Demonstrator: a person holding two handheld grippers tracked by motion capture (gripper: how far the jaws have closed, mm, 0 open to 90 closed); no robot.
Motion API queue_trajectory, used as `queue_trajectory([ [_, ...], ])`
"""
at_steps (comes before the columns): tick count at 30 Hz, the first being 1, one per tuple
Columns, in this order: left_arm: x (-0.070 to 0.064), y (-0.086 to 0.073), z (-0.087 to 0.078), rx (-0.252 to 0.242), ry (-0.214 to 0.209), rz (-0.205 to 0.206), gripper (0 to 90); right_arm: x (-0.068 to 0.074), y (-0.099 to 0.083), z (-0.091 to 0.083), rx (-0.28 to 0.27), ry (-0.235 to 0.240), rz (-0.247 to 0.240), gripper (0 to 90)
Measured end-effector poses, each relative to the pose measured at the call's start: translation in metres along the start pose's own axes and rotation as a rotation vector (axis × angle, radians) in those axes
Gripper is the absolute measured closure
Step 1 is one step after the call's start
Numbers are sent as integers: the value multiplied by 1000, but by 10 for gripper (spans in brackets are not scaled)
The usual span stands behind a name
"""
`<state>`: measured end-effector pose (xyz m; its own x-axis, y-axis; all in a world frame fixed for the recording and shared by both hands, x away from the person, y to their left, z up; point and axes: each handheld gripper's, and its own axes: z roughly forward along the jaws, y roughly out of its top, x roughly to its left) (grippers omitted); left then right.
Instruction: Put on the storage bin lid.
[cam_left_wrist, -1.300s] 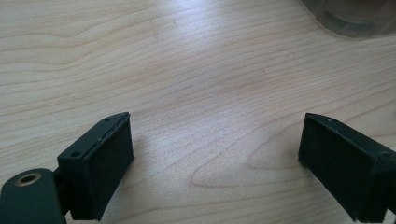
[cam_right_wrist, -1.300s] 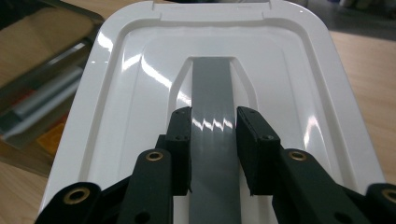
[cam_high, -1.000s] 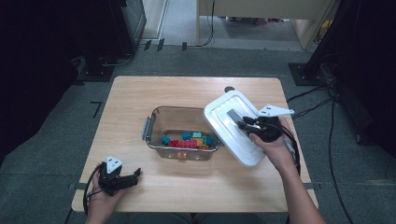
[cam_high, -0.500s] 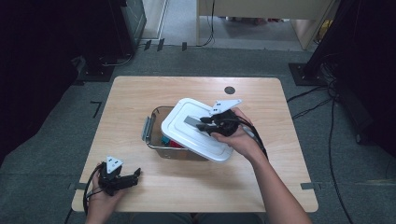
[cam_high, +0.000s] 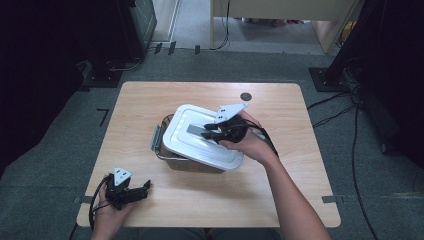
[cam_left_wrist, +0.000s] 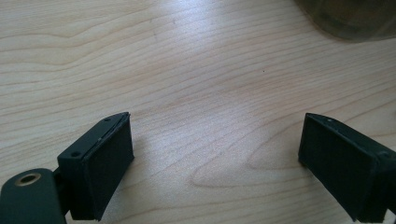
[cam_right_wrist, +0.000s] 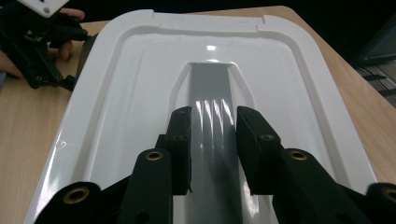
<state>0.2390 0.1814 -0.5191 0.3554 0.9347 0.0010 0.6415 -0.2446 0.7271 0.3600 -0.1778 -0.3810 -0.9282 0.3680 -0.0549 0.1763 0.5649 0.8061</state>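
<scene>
Glossy white plastic, the lid (cam_high: 202, 136) is a rounded rectangle with a raised rim and a sunken middle, and along that hollow runs a flat grey handle (cam_right_wrist: 212, 135) that catches the light in streaks. The lid sits tilted over the clear container (cam_high: 170, 156) in the middle of the pale wooden table (cam_high: 150, 100), covering most of it, so only the container's near wall and a metal side handle at its left end peek out. The right gripper (cam_high: 209, 131) has its black jaws on either side of the grey handle, pinching it, the padded faces matte against the shiny plastic. The left gripper (cam_high: 142, 189) rests near the table's front left corner, well apart from the container, its jaws spread wide over bare wood grain with nothing between them. A small dark round disc (cam_high: 245, 96) is set in the tabletop beyond the lid. No writing can be read anywhere.
</scene>
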Motion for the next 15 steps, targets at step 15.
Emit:
queue_trajectory([
  [15,0,0,0,1,0,1,100,4,8,17,-9,66,73,540],
])
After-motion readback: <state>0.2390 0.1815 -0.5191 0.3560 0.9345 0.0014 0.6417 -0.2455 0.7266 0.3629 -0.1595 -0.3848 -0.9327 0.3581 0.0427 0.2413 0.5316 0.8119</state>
